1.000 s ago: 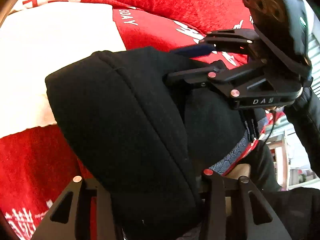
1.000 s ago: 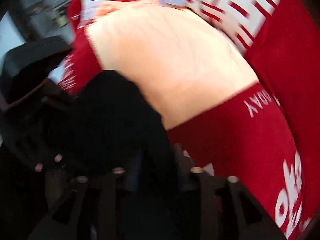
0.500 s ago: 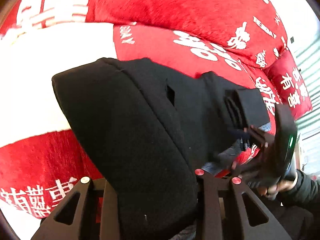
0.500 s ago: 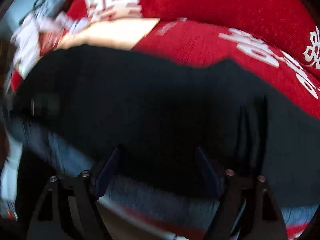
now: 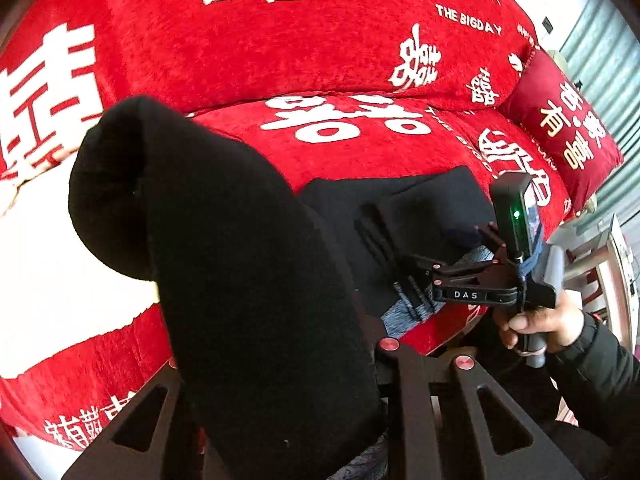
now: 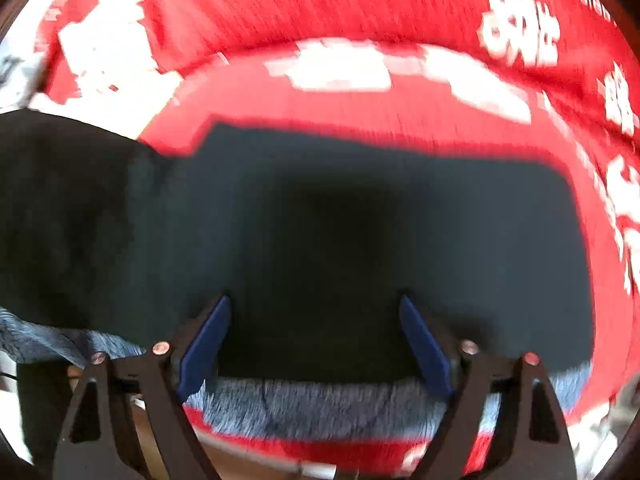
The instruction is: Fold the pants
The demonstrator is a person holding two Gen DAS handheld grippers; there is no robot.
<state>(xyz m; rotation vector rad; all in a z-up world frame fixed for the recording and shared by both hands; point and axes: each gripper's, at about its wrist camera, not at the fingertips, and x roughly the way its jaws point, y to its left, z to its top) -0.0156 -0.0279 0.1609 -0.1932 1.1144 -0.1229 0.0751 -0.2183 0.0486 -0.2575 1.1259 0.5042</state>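
Black pants point(image 5: 240, 264) with a grey-blue lining lie on a red sofa cover. My left gripper point(image 5: 280, 392) is shut on a thick fold of the pants and holds it raised, so the cloth hides the fingertips. In the right wrist view the flat part of the pants point(image 6: 360, 232) lies on the seat. My right gripper point(image 6: 316, 320) is open, its blue pads point(image 6: 208, 340) spread over the near hem, holding nothing. The right gripper also shows in the left wrist view point(image 5: 404, 268), at the pants' right edge.
The red sofa cover point(image 5: 280, 40) with white characters covers the seat and backrest. A red cushion point(image 5: 560, 128) sits at the right end. The sofa's front edge point(image 6: 320, 444) is close below the right gripper. Furniture point(image 5: 608, 264) stands at far right.
My left gripper has kept its hold on the fold. My right gripper has let go of the pants, opened, and drawn back to the right edge of the garment.
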